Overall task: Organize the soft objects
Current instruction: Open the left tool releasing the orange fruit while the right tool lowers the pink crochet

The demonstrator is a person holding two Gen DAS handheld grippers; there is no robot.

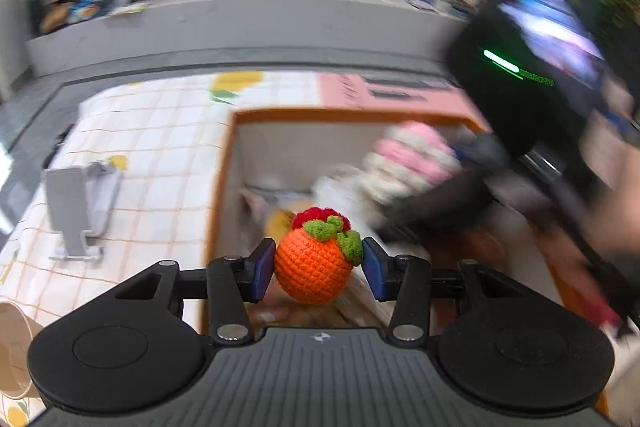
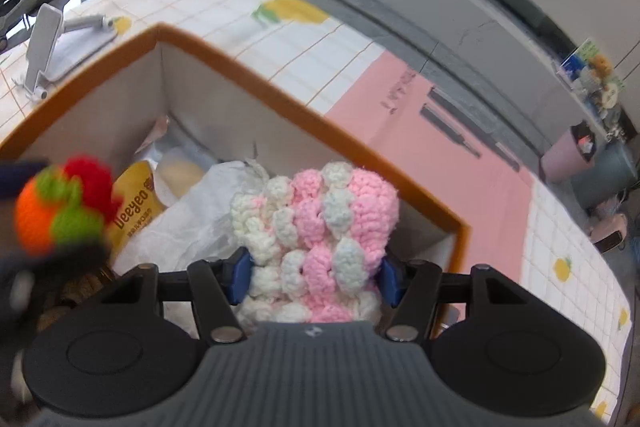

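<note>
My left gripper (image 1: 318, 267) is shut on an orange crochet fruit (image 1: 314, 269) with green leaves and a red top, held over the near edge of an orange-rimmed box (image 1: 280, 115). The fruit also shows blurred at the left of the right wrist view (image 2: 52, 211). My right gripper (image 2: 314, 277) is shut on a pink-and-white crochet piece (image 2: 320, 223) and holds it above the box (image 2: 304, 111). This piece and the right gripper appear blurred in the left wrist view (image 1: 408, 163).
The box holds a white plastic bag (image 2: 192, 215) and a yellow Deeyeo packet (image 2: 136, 203). It stands on a checked tablecloth (image 1: 140, 147) with a pink mat (image 2: 460, 131) behind. A grey phone stand (image 1: 76, 211) is left of the box. A paper cup (image 1: 12, 347) sits at the near left.
</note>
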